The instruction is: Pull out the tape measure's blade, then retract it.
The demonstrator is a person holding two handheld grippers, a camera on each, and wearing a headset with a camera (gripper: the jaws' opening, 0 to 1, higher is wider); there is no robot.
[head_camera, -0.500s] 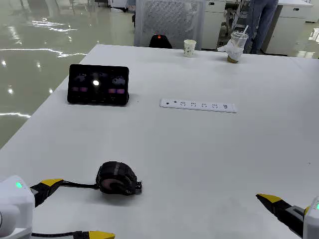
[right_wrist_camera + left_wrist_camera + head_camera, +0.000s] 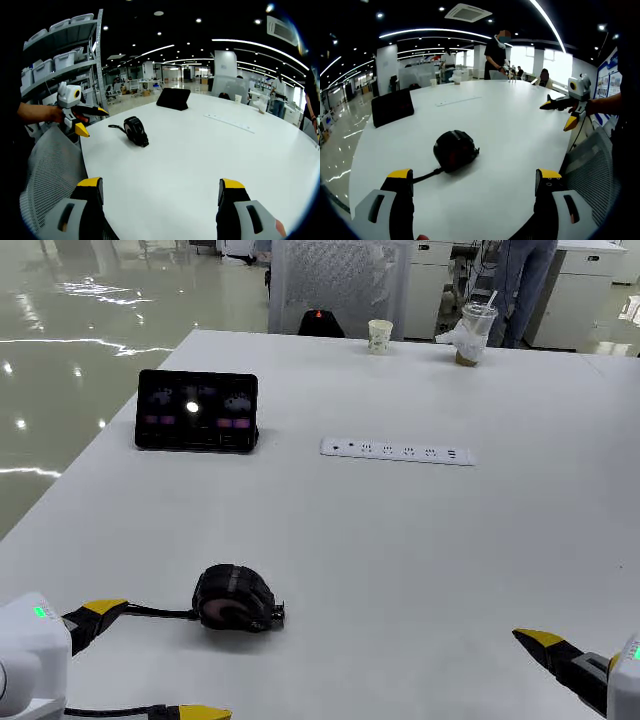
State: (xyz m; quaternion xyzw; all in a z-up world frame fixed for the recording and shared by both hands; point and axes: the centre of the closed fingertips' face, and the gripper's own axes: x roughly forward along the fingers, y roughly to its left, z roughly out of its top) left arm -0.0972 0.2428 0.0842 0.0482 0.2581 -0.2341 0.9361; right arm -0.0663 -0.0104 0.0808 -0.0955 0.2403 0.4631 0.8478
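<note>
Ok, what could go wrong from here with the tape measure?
1. The tape measure lies loose on the table, with left gripper and right gripper open and apart from it; pulling at it unclamped would likely just drag it.
2. Its strap points toward the left gripper, so those jaws may catch the strap instead of the tape measure.

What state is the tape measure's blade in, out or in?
In: the tape measure shows no blade drawn out, only its dark strap trailing.
</note>
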